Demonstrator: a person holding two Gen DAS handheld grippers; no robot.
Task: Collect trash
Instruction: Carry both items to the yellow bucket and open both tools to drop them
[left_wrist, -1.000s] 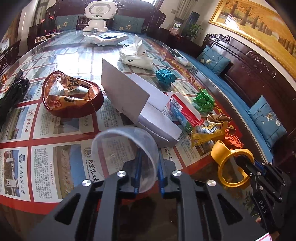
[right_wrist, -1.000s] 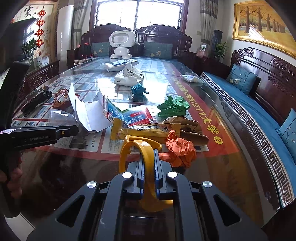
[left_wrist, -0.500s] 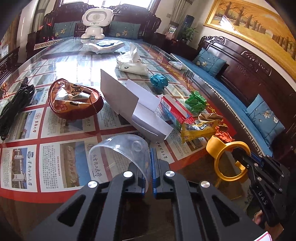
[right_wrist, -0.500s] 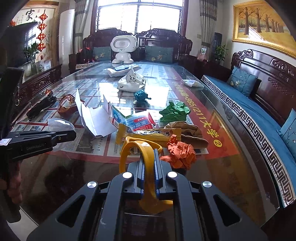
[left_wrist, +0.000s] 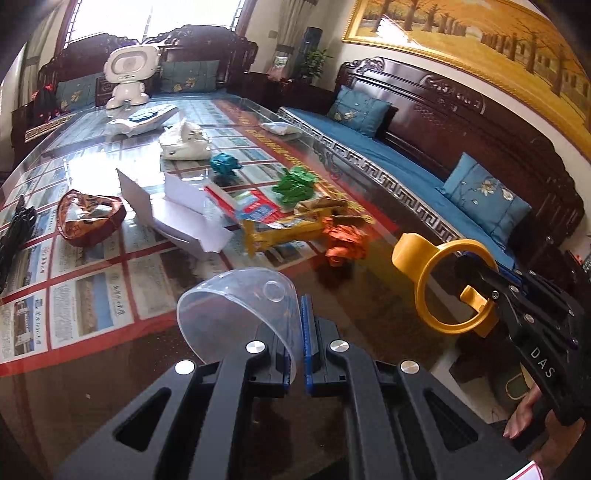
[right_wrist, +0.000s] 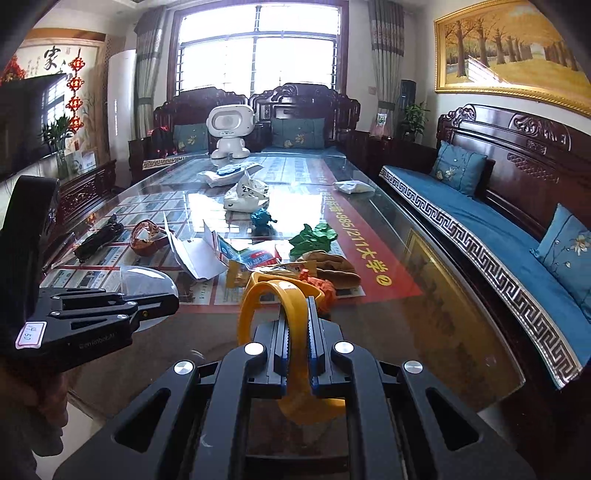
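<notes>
Jaws clamped: left gripper (left_wrist: 295, 332) on clear plastic dome (left_wrist: 236, 310), right gripper (right_wrist: 297, 332) on glossy yellow ring (right_wrist: 280, 295).

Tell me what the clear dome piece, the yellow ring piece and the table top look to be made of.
Clear dome piece: thin transparent plastic, glossy; the table shows through it and its rim catches light.
Yellow ring piece: opaque moulded plastic, smooth with a slight sheen; probably rigid, since it keeps its loop shape.
Table top: likely glass over printed sheets; it mirrors the window and painting.

Bright window (right_wrist: 258, 48) behind carved dark wood sofas (right_wrist: 517, 155) with blue cushions (right_wrist: 458, 168). Gold-framed tree painting (right_wrist: 509, 51) on right wall. Glass-topped counter (right_wrist: 424, 314) centre.
</notes>
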